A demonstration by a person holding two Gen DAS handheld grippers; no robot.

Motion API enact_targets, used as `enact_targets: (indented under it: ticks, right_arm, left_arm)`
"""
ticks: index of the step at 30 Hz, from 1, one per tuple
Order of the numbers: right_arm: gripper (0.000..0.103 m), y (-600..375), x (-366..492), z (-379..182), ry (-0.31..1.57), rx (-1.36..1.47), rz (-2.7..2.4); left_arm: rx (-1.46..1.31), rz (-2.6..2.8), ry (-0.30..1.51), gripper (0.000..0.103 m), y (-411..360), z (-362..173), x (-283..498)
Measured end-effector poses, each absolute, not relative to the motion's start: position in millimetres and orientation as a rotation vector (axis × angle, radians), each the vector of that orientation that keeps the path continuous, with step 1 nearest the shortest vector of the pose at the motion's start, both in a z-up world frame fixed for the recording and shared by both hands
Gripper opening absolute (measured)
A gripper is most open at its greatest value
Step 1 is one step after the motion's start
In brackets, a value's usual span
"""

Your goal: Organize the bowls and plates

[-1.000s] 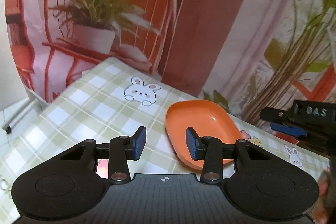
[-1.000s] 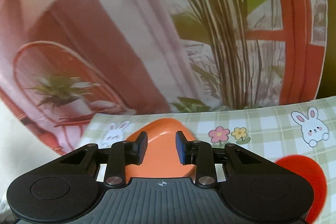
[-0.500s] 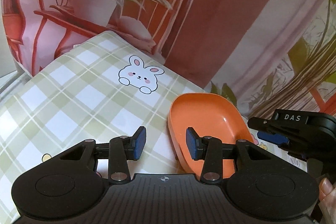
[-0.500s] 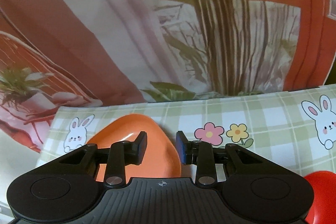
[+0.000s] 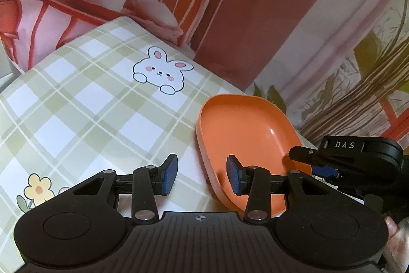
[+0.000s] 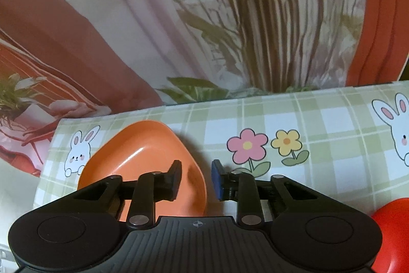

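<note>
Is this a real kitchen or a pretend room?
Probably a pretend, staged spot: a table under a bunny-print checked tablecloth, a printed backdrop of curtains and plants behind it, and an orange dish.

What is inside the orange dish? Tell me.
The orange dish looks empty: bare glossy interior. Its near part is covered by the left gripper and right gripper.
</note>
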State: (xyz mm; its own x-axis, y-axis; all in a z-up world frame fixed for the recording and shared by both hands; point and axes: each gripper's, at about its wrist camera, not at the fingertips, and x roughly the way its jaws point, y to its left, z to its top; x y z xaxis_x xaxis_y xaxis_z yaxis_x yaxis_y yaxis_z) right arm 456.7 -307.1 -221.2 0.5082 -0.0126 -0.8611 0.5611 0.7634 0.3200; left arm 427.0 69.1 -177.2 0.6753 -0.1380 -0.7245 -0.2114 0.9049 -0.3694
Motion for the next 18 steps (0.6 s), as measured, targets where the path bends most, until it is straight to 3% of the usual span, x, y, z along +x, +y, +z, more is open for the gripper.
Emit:
enact_targets:
  ticks: [5, 9, 18]
  right_arm:
    - [0.015, -308.2, 455.6, -222.9, 0.996, 0.645, -0.382]
    - [0.008, -306.2, 454.8, -220.5, 0.996, 0.648, -0.37]
    - [0.008, -296.8, 445.1, -198.1, 0.977, 0.642, -0.349]
  left_arm:
    - [-0.455, 0.027, 0.837, 0.042, 68.7, -181.5, 427.2]
    - [-0.458, -0.007, 0.836, 0.015, 68.3, -184.1, 428.3]
    - [-0.406, -0.001, 0.795, 0.014, 65.3, -162.9, 413.9]
